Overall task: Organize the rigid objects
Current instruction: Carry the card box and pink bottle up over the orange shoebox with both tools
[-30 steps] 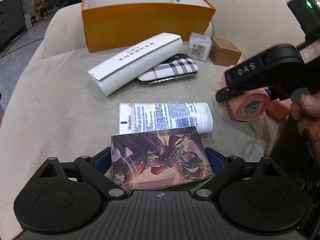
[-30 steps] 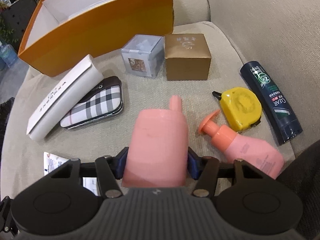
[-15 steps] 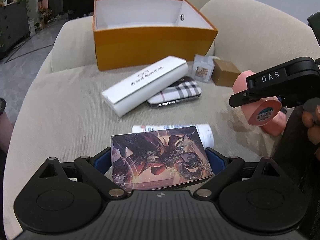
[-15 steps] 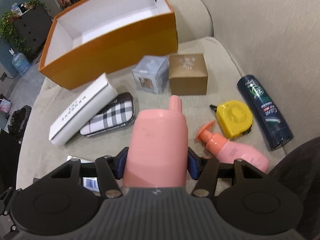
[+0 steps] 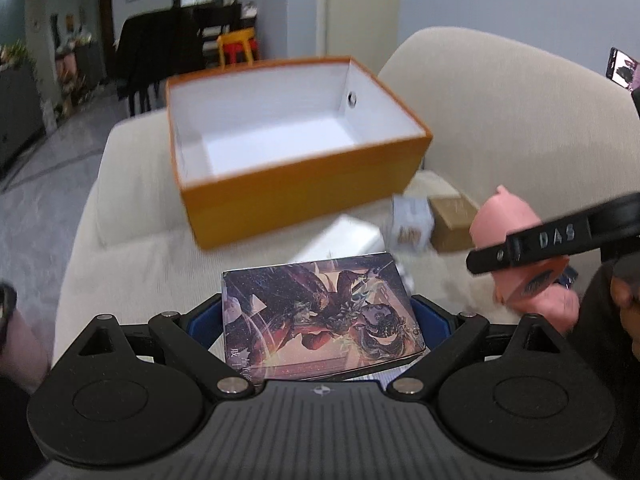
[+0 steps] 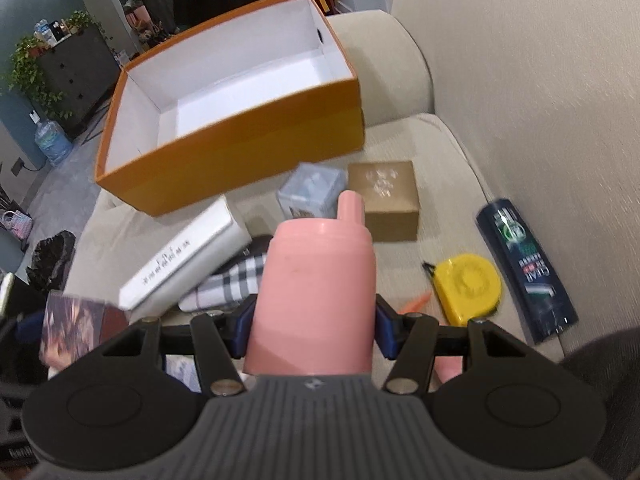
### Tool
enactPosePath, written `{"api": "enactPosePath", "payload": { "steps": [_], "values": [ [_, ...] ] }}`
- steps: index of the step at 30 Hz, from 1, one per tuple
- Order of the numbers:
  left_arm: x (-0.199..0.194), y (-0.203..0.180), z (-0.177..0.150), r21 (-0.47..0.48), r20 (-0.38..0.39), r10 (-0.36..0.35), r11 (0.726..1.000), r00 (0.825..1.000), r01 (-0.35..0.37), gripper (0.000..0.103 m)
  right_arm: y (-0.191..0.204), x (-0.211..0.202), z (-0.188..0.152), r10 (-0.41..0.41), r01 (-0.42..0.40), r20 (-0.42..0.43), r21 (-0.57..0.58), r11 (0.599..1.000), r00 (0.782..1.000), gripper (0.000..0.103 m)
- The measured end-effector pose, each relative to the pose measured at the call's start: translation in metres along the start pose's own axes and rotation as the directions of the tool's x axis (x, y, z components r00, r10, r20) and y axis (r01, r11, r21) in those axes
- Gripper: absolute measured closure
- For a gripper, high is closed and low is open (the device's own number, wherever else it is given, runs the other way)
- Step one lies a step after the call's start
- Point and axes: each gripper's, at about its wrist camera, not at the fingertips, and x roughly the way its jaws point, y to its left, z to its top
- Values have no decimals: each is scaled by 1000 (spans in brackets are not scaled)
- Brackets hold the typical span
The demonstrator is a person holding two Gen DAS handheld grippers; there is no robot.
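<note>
Gripping an illustrated card box between closed left gripper fingers, raised in front of the open orange box on the beige sofa. Clamping a pink bottle in the right gripper (arm lettered "DAS"). Lying nearby: dark "CLEAR" shampoo bottle, yellow tape measure, brown cube box.

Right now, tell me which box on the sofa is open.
The large orange cardboard box with the white inside; the small brown cardboard box and long white box are closed.

Beige sofa — water jug, potted plant beyond.
</note>
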Motion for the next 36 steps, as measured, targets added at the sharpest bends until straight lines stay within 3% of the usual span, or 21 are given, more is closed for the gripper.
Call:
{"api": "enactPosePath", "payload": {
  "steps": [6, 12, 19, 27, 36],
  "values": [
    [9, 11, 41, 143, 66, -23, 990, 998, 13, 0, 16, -4, 31, 30, -27, 49, -62, 998, 998, 45],
    [37, 28, 78, 194, 90, -13, 981, 996, -5, 0, 35, -1, 78, 74, -61, 115, -119, 991, 991, 45],
    [78, 40, 111, 306, 84, -23, 952, 996, -4, 0, 55, 20, 144, 138, -105, 163, -196, 975, 977, 45],
    [119, 49, 125, 374, 28, -3, 927, 1000, -8, 0, 59, 64, 194, 172, -144, 125, -211, 967, 977, 45],
    [144, 58, 128, 442, -1, -48, 896, 999, 43, 0, 57, 109, 205, 117, -111, 9, -260, 959, 993, 45]
  ]
}}
